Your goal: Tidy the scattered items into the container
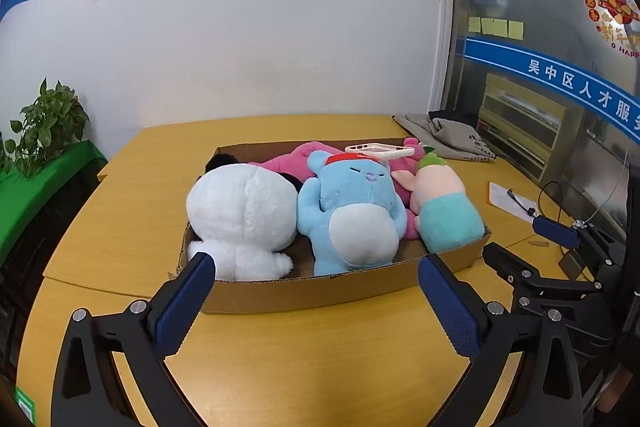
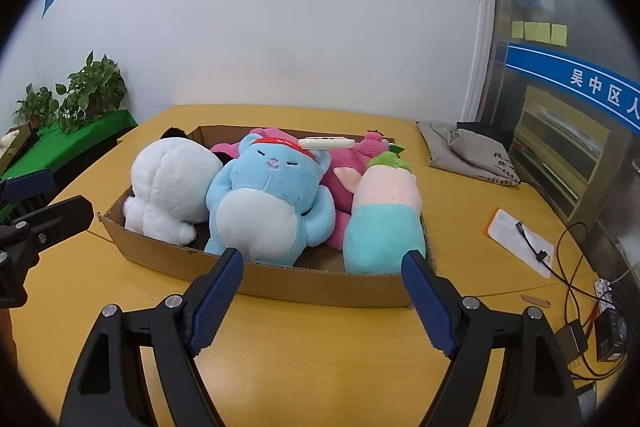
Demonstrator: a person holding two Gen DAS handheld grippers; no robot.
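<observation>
Left gripper (image 1: 316, 267) jaws wide apart, empty, at box's near edge | right gripper (image 2: 322, 265) likewise parted, empty | plush toys (image 2: 272, 199) packed inside cardboard box (image 1: 320, 291), mid-table; tidying looks finished; hands clear

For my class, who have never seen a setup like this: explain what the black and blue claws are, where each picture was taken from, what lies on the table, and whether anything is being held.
The claws are two-finger grippers that a person holds, one per hand, each carrying a wide-angle camera looking along its fingers. One picture comes from the left gripper, the other from the right gripper. Both are open and hold nothing. On the yellow wooden table sits a shallow cardboard box holding a white plush toy, a light blue plush toy with a red headband, a pink plush toy, a pink-and-teal plush toy and a white rectangular plastic frame. A grey folded cloth bag lies beside the box.
</observation>
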